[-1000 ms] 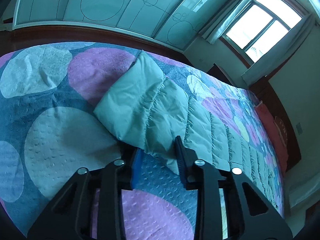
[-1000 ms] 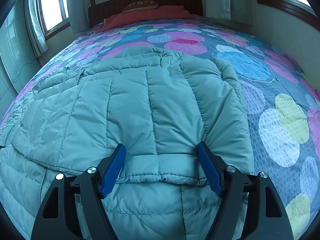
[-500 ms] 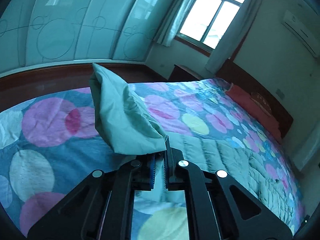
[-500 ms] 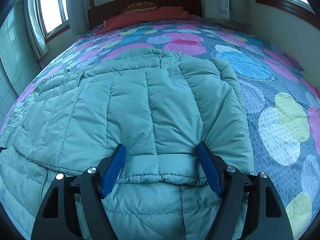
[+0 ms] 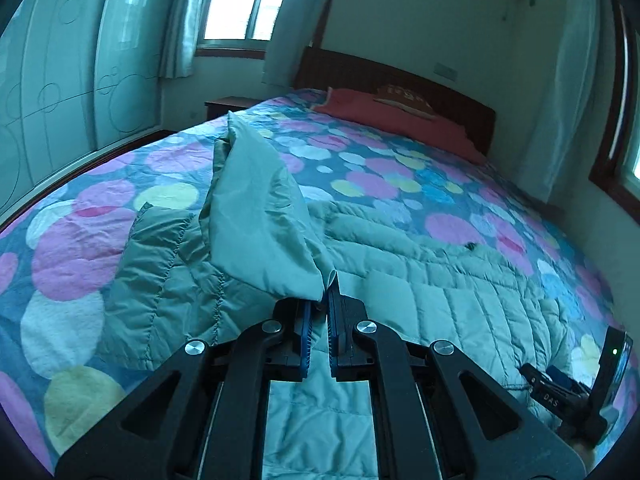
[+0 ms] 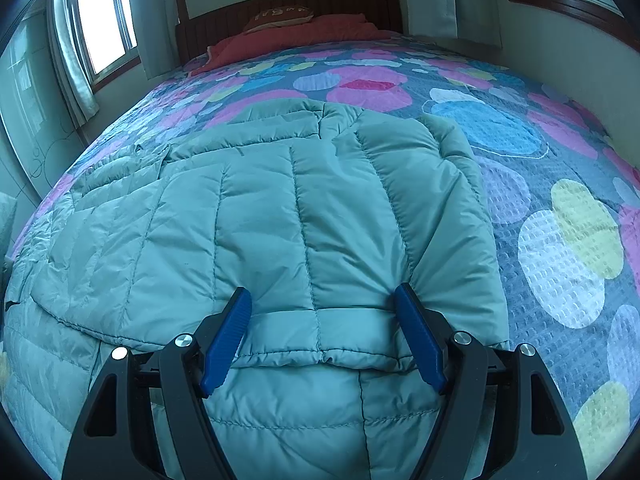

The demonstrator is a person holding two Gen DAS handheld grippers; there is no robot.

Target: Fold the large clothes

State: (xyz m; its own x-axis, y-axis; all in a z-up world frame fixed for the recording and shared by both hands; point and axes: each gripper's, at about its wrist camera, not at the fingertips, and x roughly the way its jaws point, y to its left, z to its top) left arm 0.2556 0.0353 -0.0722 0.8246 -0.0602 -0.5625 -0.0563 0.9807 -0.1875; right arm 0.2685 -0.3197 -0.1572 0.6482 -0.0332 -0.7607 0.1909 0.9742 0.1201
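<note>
My left gripper (image 5: 325,304) is clamped on the end of the sleeve (image 5: 260,216) of the pale green quilted jacket (image 5: 440,304), the blue pads nearly together with only a thin fold of fabric pinched between them. It points forward and somewhat downward, and the sleeve rises from the pinch toward eleven o'clock, lifted clear of the jacket body like a slack tent. Below it the jacket lies flat across the bedspread (image 5: 80,248), running from nine o'clock over to three. At four o'clock, near the frame edge, a black part of my other gripper's rig shows, with a small green light.

My right gripper (image 6: 324,304) stands spread wide and tilted steeply down over the jacket's hem, grasping nothing. Its blue fingers (image 6: 228,332) rest on the puffy cloth at either side of a quilted panel, at seven and five o'clock, and do not squeeze it. The jacket spreads from there toward twelve o'clock, collar farthest away.

Beyond the jacket the spotted bedspread carries on to a red pillow (image 6: 296,36) against the dark wooden headboard (image 6: 288,4) at twelve. A bright window (image 6: 102,20) sits at ten o'clock.
</note>
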